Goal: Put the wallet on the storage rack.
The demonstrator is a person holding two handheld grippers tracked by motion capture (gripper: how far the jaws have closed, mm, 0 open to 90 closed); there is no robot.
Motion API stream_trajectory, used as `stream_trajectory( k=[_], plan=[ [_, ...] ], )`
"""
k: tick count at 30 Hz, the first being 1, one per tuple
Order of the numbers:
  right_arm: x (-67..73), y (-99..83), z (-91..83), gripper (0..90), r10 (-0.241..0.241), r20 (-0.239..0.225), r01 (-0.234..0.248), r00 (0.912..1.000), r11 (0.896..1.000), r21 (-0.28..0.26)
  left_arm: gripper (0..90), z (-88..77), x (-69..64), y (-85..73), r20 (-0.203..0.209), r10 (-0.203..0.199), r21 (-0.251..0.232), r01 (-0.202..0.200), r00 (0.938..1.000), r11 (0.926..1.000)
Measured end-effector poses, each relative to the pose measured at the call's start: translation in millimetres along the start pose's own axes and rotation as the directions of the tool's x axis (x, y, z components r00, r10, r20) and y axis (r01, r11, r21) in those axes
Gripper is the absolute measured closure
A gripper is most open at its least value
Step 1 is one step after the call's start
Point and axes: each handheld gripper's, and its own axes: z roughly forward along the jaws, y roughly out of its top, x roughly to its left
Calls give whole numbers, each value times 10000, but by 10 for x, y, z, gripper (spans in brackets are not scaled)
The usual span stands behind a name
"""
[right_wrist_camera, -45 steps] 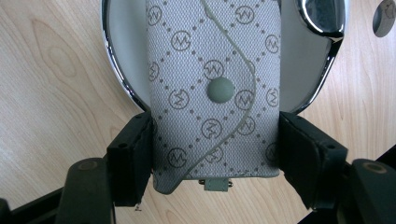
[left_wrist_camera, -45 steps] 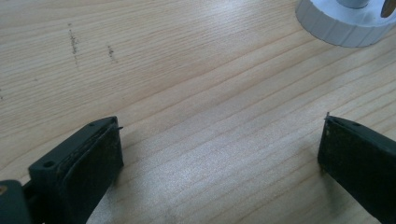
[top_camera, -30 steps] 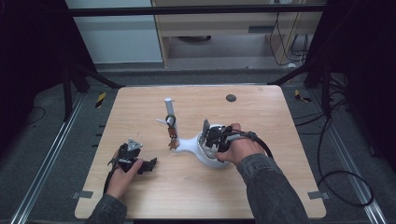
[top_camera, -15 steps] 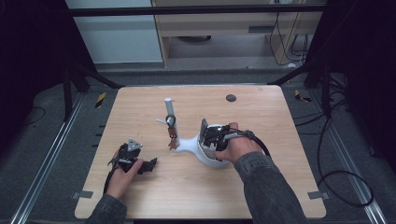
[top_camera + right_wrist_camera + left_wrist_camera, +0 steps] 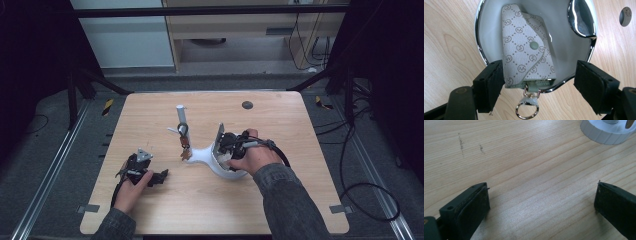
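While key pouch (image 5: 526, 47) overhangs dish rim (image 5: 480, 50) | both grippers gape | table (image 5: 524, 170) roomy

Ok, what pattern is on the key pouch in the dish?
Grey key pouch with brown circled-M monograms; clearest in the right gripper view.

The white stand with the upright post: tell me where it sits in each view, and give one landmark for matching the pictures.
High view: the white stand is mid-table, its post at the rear, its dish end under the right gripper.
Left gripper view: its ribbed round base cuts the top right corner.
Right gripper view: its chrome-rimmed dish holds a patterned key pouch.
Shared landmark: the wooden table, with its dark round plug.
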Motion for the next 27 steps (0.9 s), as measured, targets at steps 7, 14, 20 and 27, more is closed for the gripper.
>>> stream_trajectory(
  k=[7, 14, 20, 27],
  plan=[
    [3, -23, -46, 241, 94, -3, -94, 10000, 9998, -162, 0, 0, 0, 0, 0, 1, 2, -1, 10000, 10000],
    [7, -34, -67, 243, 62, 0, -62, 10000, 9997, -238, 0, 0, 0, 0, 4, -4, -3, 4, 10000, 10000],
    [7, -46, -89, 243, 168, -8, -168, 9999, 9993, -339, 0, 0, 0, -1, 6, -6, -8, 6, 10000, 10000],
    [0, -63, -109, 234, 203, 9, -202, 9998, 9988, -450, 0, 1, 0, -1, 4, -6, -14, 6, 10000, 10000]
  ],
)
